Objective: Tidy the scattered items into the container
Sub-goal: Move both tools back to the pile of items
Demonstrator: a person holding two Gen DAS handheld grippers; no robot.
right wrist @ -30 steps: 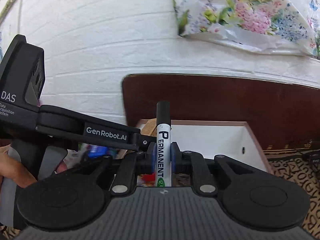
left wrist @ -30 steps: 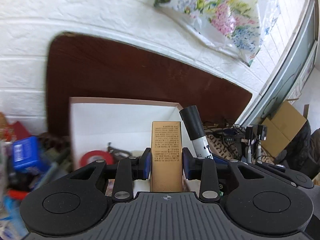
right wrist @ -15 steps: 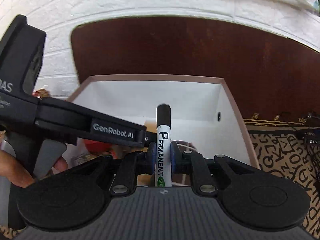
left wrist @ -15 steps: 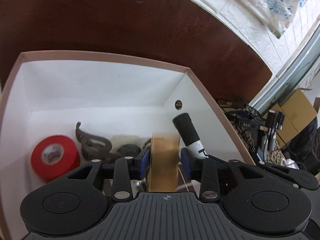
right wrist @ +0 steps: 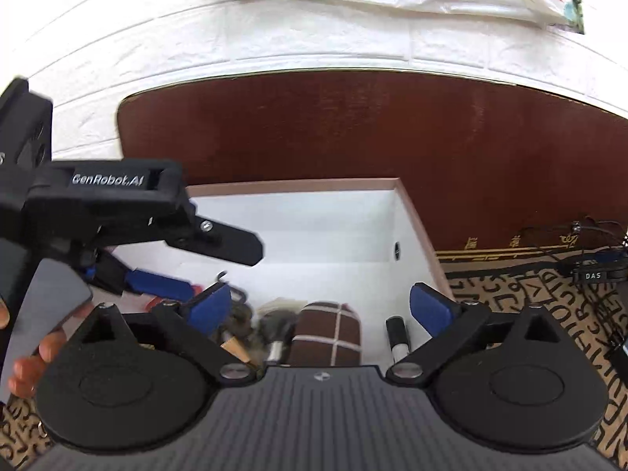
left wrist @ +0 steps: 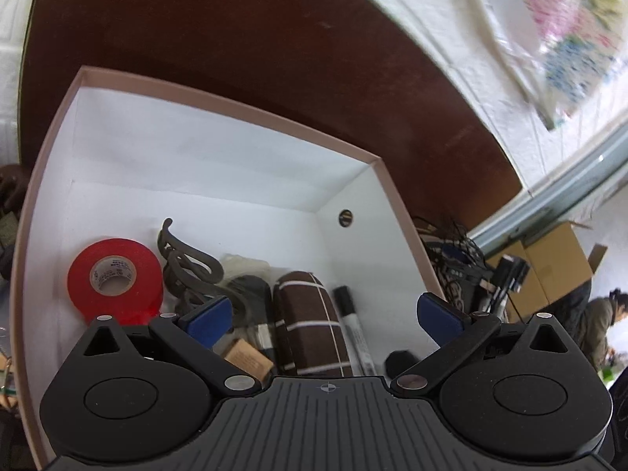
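Half a second earlier, the tan cardboard packet (left wrist: 248, 360) was held by the left gripper (left wrist: 325, 316) and the black-capped white marker pen (left wrist: 351, 324) by the right gripper (right wrist: 321, 308) — now both things were let go and lay inside the pink-rimmed white box (left wrist: 219, 106). Both grippers were spread wide, with nothing between their blue pads (left wrist: 208, 320). The packet was seen low in the box, partly hidden by the left gripper. The marker was laid near the right wall, just beside a brown roll with white stripes (left wrist: 308, 322). A red roll of tape (left wrist: 115, 280) was stood at the left — a curly brown clip (left wrist: 188, 261) was seen next to it. The box was set on a dark brown table (right wrist: 353, 125).
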